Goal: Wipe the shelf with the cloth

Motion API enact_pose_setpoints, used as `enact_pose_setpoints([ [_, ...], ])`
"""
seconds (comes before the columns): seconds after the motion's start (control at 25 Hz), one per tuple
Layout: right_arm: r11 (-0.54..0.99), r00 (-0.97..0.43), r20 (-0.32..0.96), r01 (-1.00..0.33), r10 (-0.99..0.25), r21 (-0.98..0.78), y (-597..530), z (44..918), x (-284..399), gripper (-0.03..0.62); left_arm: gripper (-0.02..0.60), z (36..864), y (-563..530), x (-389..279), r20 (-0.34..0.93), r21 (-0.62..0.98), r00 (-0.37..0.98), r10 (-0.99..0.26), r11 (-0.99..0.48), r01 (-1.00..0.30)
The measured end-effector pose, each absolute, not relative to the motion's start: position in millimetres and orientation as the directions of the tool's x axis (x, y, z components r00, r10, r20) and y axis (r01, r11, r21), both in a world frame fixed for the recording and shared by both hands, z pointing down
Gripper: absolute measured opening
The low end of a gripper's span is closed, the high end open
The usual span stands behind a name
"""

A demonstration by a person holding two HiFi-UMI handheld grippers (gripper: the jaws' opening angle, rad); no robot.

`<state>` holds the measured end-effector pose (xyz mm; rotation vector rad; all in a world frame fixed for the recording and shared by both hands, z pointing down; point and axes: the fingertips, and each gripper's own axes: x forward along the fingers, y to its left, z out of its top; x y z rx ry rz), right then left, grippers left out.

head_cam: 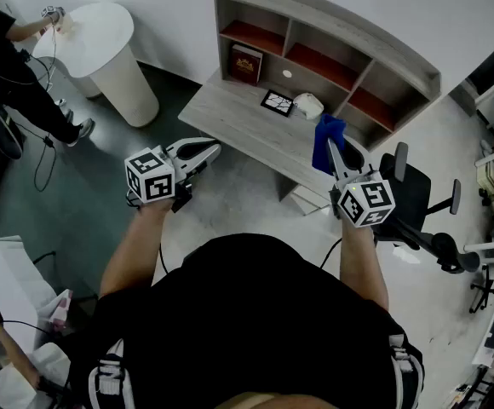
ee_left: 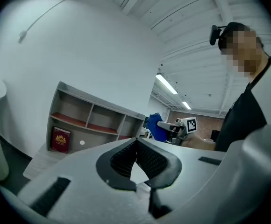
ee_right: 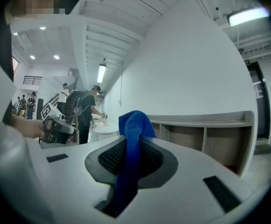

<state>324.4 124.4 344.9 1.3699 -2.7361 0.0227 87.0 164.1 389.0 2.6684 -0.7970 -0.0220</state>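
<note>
The right tongs (head_cam: 332, 153) are clamped on the blue cloth (head_cam: 326, 136), which sticks up past their tips in a bunched fold; the right gripper view shows the cloth (ee_right: 134, 127) pinched between the dark pads of the right tongs (ee_right: 134, 148) and trailing down the slot. The cloth is held above the near right edge of the grey surface (head_cam: 230, 122), just in front of the right end of the shelf (head_cam: 341, 37), and I cannot tell whether it touches either. The left tongs (head_cam: 203, 152) are closed with nothing in them, their pads meeting at the tip in the left gripper view (ee_left: 136, 143), and they hang over the floor beside the surface's near left corner. A red book (head_cam: 246, 63) stands in the shelf's left bay; a small dark-framed card (head_cam: 277, 102) and a white object (head_cam: 308, 106) lie near the middle bay, leaving the near strip of the surface bare. A black chair (head_cam: 417, 203) crowds the right tongs from the right, and a round white table (head_cam: 102, 45) stands well apart on the far left.
</note>
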Motion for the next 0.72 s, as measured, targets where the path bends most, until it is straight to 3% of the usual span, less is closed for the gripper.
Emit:
enact_pose_setpoints([
  [0.72, 0.602, -0.602, 0.046, -0.798, -0.797, -0.013, 133, 345, 351, 0.058, 0.017, 379, 176, 100, 0.092, 0.279, 0.816, -0.571, -0.772, -0.571],
])
